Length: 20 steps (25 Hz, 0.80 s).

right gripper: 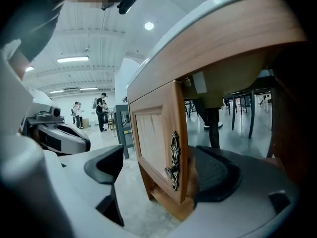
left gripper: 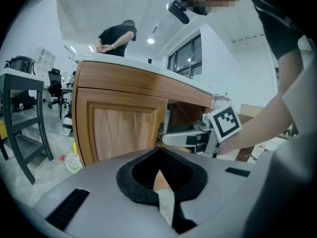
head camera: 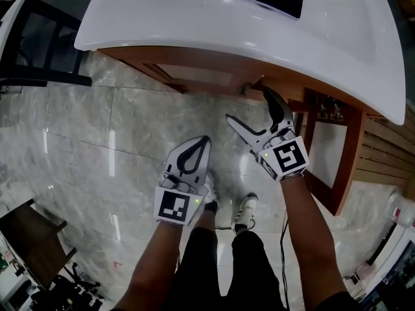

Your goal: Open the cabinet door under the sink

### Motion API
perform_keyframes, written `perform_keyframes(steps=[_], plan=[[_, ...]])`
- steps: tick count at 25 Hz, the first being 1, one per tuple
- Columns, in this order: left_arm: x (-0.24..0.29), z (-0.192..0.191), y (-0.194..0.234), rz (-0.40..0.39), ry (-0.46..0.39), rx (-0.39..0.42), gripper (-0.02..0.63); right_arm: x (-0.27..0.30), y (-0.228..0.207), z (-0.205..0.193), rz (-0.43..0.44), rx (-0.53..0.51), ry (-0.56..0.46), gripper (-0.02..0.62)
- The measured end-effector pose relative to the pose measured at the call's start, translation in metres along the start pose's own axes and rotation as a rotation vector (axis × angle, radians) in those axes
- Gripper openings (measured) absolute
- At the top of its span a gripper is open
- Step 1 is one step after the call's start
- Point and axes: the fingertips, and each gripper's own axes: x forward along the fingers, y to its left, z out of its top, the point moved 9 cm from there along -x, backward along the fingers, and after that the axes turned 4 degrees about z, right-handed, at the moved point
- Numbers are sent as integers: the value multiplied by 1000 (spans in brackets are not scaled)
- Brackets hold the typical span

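Note:
The white sink (head camera: pixel 162 18) tops a wooden cabinet. Its left door (head camera: pixel 194 76) (left gripper: pixel 124 128) (right gripper: pixel 153 133) carries an ornate metal handle (left gripper: pixel 160 135) (right gripper: pixel 173 160) at its free edge. My right gripper (head camera: pixel 248 104) (right gripper: pixel 158 157) is open wide, straddling that edge: one jaw stands in front of the panel with a gap, the other reaches behind the door. My left gripper (head camera: pixel 194 149) (left gripper: pixel 159 150) is shut and empty, held lower and left, a little short of the door. The cabinet's right door (head camera: pixel 350 154) is swung open.
A dark chair (head camera: pixel 39 44) (left gripper: pixel 20 113) stands left of the cabinet. A plastic bottle (left gripper: pixel 72 160) lies on the marble floor by the cabinet's left corner. My shoes (head camera: pixel 243 212) and a cable (head camera: pixel 283 238) are below. A person (left gripper: pixel 116 38) stands behind the sink.

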Motion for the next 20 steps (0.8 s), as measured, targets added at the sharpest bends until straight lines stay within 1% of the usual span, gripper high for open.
perform_keyframes(steps=[4, 9, 12, 20], plan=[[1, -1, 10, 4, -1, -9, 18, 26, -7, 9, 37, -32, 21, 431], [-1, -2, 21, 8, 6, -7, 18, 46, -16, 15, 37, -34, 18, 433], [-3, -2, 26, 12, 4, -7, 18, 55, -18, 21, 51, -50, 19, 433], [-13, -4, 31, 27, 0, -10, 18, 61, -12, 23, 61, -97, 46, 431]])
